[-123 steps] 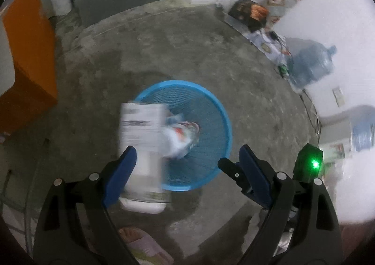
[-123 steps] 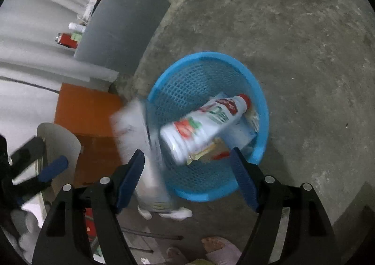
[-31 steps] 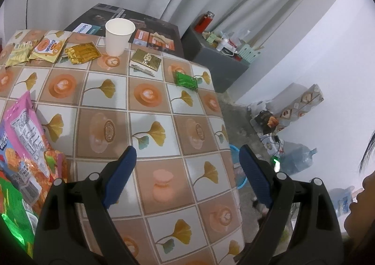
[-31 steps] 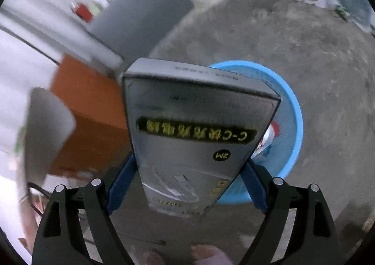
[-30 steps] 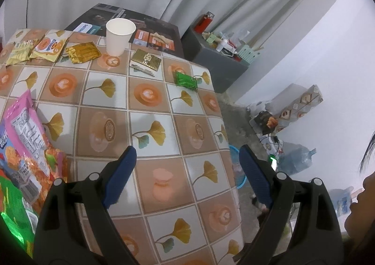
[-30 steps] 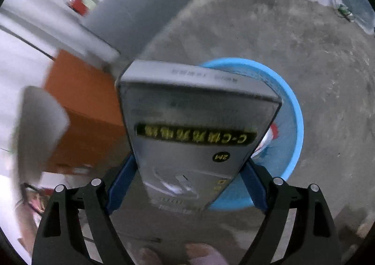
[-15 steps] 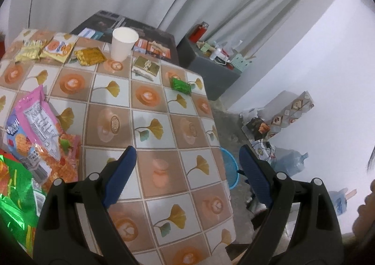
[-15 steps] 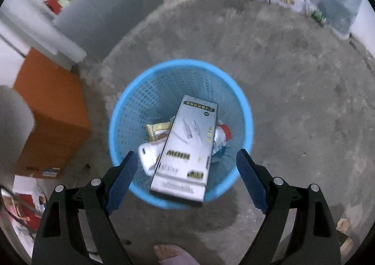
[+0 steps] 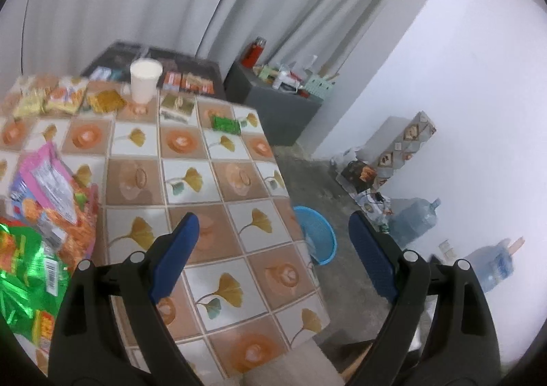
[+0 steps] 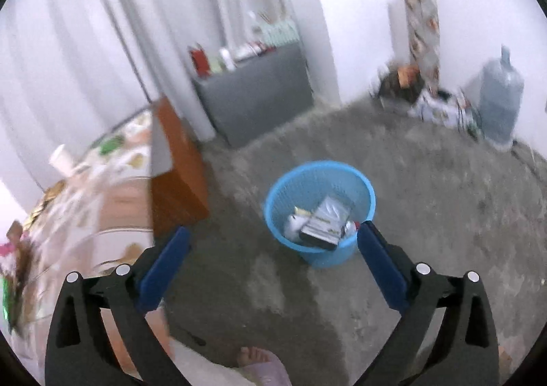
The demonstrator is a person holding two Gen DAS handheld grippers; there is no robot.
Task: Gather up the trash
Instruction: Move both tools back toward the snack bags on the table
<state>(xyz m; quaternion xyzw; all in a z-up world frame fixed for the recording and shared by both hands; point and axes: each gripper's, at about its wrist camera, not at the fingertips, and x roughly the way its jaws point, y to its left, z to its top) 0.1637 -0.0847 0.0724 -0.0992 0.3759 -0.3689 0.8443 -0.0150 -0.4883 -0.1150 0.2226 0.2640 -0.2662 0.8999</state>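
- My right gripper [image 10: 271, 249] was holding the gray box [image 10: 324, 220]; now its fingers are wide apart with nothing in them, and the box lies in the blue basket [image 10: 362, 181] on the floor.
- My left gripper [image 9: 273, 239] is wide apart too, over the table [image 9: 191, 160] with a white cup [image 9: 145, 79] and snack bags [image 9: 41, 188].

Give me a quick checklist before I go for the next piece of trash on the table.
1. Left tongs open and empty: ok.
2. Right tongs open and empty: ok.
3. Round blue mesh plastic basket upright on the floor: ok.
4. Grey flat cardboard box inside the basket: ok.
5. Small green foil wrapper within reach near the far edge of the tiled-pattern table: cannot tell.
6. White paper cup upright, apart from the wrapper: ok.
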